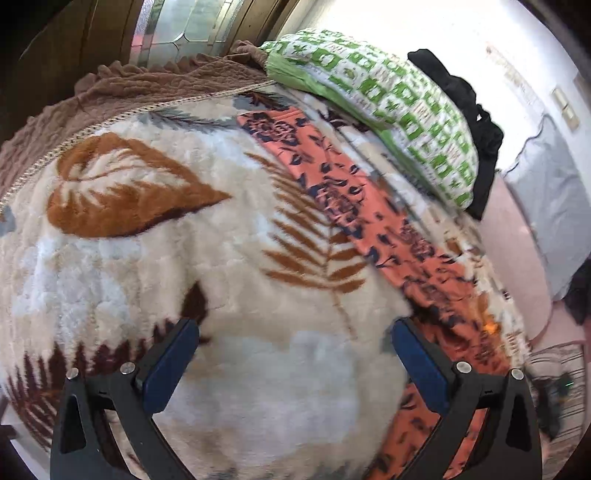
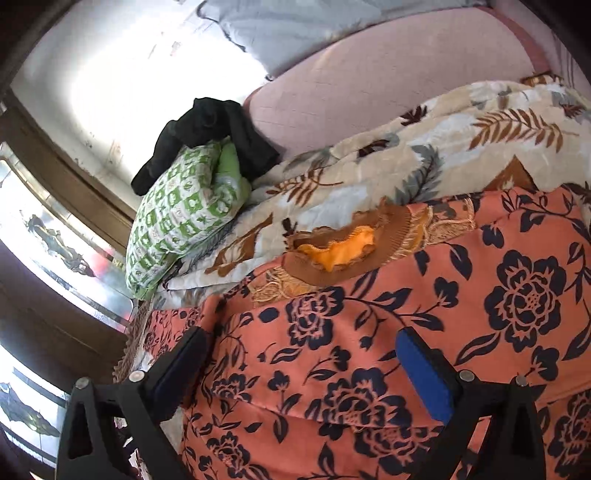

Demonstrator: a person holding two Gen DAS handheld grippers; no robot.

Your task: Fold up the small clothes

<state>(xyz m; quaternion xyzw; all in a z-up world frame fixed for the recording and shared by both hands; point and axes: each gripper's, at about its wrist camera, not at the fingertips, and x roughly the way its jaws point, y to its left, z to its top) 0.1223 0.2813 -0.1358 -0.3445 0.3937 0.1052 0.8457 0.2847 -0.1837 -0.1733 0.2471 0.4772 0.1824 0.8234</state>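
An orange garment with dark blue flowers lies as a long band across a cream leaf-print blanket, running from upper middle to lower right. My left gripper is open above bare blanket, the garment beside its right finger. In the right wrist view the garment fills the lower half, with a brown and orange collar at its top edge. My right gripper is open just over the garment, holding nothing.
A green and white patterned pillow lies at the far edge of the blanket, with a black cloth draped behind it. A pink bed surface and grey pillow lie beyond. A window is at left.
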